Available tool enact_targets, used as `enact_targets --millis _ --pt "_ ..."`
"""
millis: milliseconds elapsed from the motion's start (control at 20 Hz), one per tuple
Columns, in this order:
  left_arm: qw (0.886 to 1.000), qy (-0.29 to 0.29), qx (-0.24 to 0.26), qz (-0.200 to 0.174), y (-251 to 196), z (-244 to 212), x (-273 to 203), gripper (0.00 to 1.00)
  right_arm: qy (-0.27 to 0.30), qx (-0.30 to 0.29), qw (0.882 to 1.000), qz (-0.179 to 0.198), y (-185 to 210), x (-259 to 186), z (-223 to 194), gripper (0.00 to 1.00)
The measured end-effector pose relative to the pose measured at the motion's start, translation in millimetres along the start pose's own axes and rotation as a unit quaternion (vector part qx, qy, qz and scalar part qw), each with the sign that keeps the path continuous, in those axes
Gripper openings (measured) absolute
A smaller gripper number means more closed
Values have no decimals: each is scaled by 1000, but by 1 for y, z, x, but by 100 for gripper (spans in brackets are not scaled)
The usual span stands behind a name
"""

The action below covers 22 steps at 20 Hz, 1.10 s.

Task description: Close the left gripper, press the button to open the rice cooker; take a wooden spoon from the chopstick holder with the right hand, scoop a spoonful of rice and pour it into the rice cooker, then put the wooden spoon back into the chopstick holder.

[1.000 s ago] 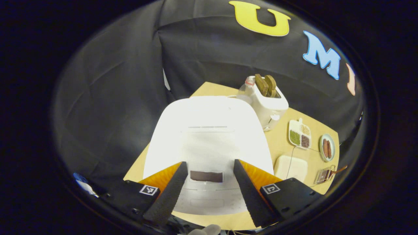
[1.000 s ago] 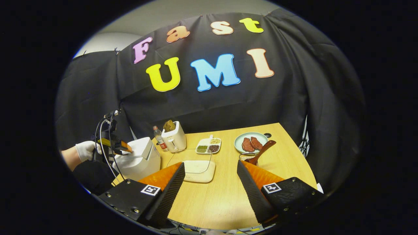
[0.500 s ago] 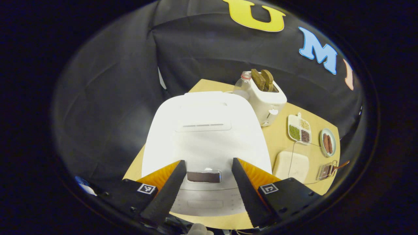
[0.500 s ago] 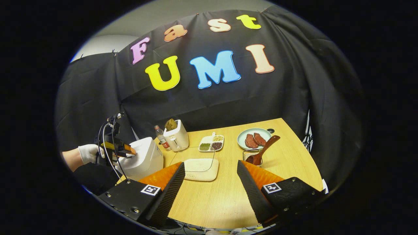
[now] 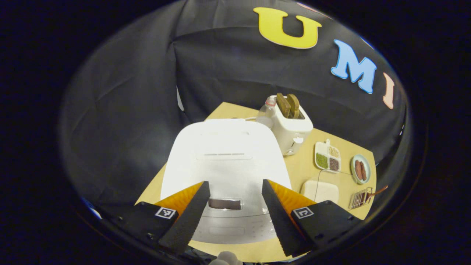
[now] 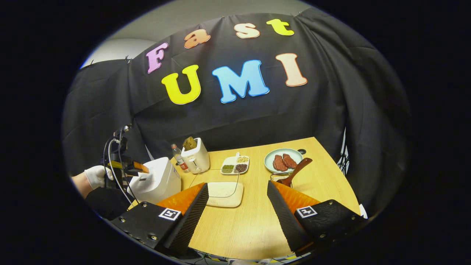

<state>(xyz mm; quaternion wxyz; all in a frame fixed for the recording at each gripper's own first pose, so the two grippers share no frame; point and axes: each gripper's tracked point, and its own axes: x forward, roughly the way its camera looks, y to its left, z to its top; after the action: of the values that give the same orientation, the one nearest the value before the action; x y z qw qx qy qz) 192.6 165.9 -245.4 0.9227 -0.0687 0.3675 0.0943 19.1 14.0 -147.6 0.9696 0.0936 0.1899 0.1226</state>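
Your left gripper [image 5: 232, 217] hangs over the front of the white, rounded plastic rice cooker [image 5: 224, 158], jaws spread wide to either side of its dark front button panel [image 5: 224, 203]; the cooker's lid lies shut. Spread like that, the fingers straddle the button and cannot bear on it. Your right gripper [image 6: 237, 213] waits released, holding nothing, above the pale wooden table [image 6: 239, 224]. The brown wooden spoon [image 6: 294, 171] leans in the wire chopstick holder [image 6: 279, 177], near your right side. The shallow cream tray of rice [image 6: 224, 194] sits between cooker and holder.

Glossy white plastic rice cooker [image 5: 224, 154]; matt wood-grain table [image 6: 250, 221]; wooden spoon [image 6: 294, 171]; wire chopstick holder [image 5: 358, 198].
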Motion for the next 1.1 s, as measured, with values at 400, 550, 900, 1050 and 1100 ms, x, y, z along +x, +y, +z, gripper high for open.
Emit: enact_targets --millis 400,550,900,1050,1100 --pt "947 -310 80 -36 -63 103 -194 98 -71 -19 997 -33 -5 -1 49 98" --pt "928 -357 86 -69 -90 94 -257 98 -117 -27 992 -48 -7 -8 77 98" --pt "912 -389 85 -95 -123 57 -345 99 -206 -73 973 -80 4 -28 129 98" --pt "908 -394 88 -109 -131 48 -341 100 -212 -69 972 -73 12 -32 135 98" --pt "908 -393 86 -114 -135 46 -341 100 -212 -68 972 -72 13 -31 135 98"
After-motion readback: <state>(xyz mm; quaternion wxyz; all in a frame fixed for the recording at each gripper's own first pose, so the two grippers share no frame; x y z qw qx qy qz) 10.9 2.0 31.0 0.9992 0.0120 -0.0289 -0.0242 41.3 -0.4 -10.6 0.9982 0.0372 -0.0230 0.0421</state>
